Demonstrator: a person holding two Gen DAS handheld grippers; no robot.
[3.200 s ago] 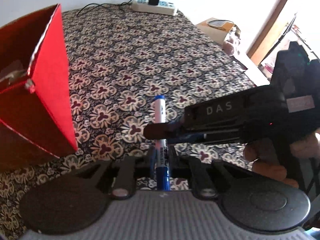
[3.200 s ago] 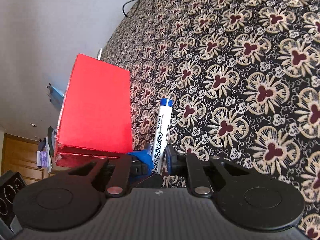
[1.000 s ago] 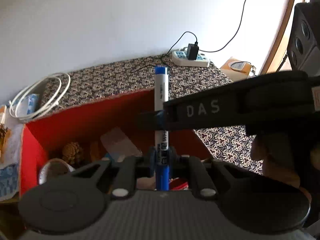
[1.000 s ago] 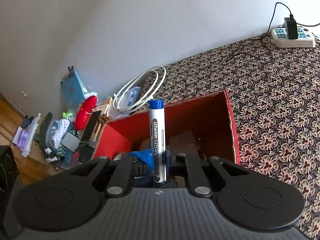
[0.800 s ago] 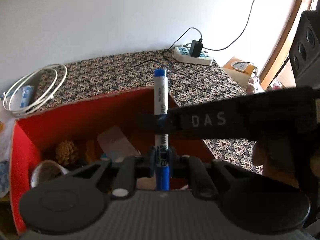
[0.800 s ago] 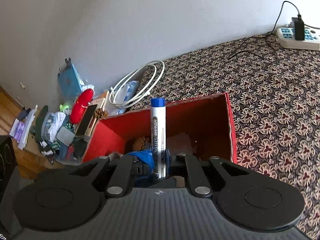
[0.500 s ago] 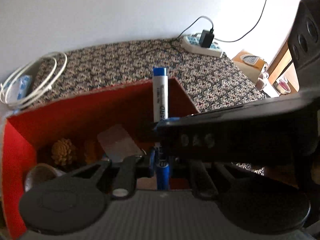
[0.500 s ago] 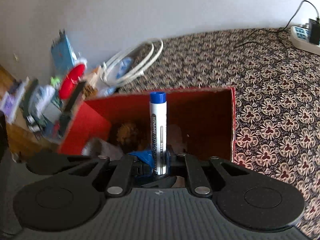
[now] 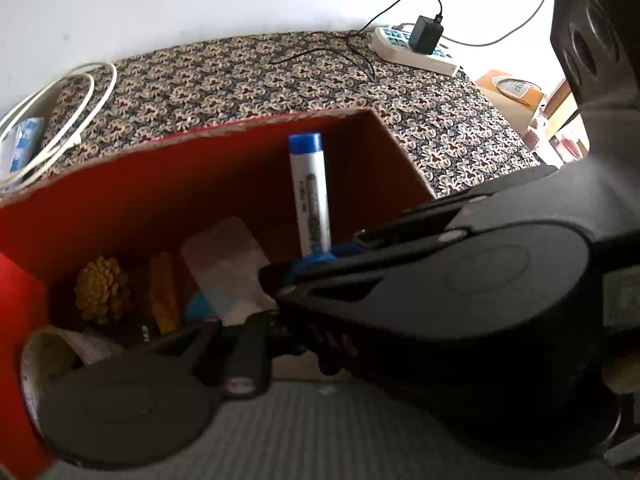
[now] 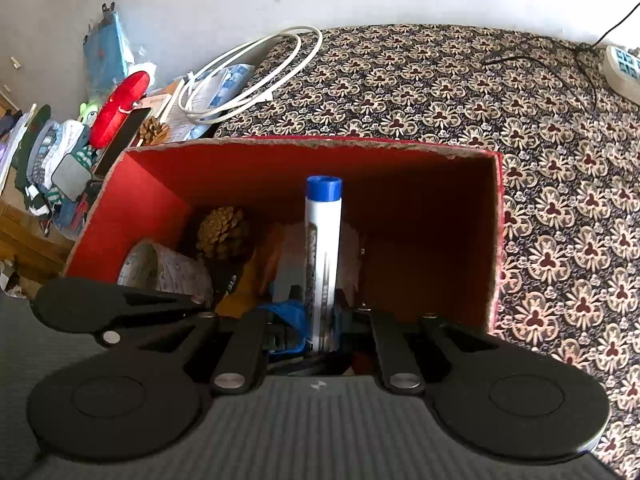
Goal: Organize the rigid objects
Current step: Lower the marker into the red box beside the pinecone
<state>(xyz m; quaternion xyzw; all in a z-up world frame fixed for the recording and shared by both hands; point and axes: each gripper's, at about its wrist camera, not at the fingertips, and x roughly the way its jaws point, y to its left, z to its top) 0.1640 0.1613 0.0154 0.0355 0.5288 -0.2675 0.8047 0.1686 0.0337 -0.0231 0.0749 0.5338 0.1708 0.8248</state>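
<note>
two grippers meet over the open red box [image 10: 400, 208]. the right gripper [image 10: 323, 320] pinches a whiteboard marker [image 10: 322, 248] that points into the box, above a pine cone [image 10: 222, 232] and a tape roll [image 10: 160, 268]. the left gripper [image 9: 304, 332] is pressed together beneath it; whether it touches the marker cannot be told.

The box [image 10: 304, 168] sits at the tabletop's [image 10: 440, 92] left edge, holding a pine cone [image 10: 222, 232] and tape roll [image 10: 160, 268]; a power strip [image 9: 412, 50] lies at the far right corner.

White cable coil [image 10: 256, 76], power strip [image 9: 414, 49] on patterned cloth [image 10: 440, 92].
</note>
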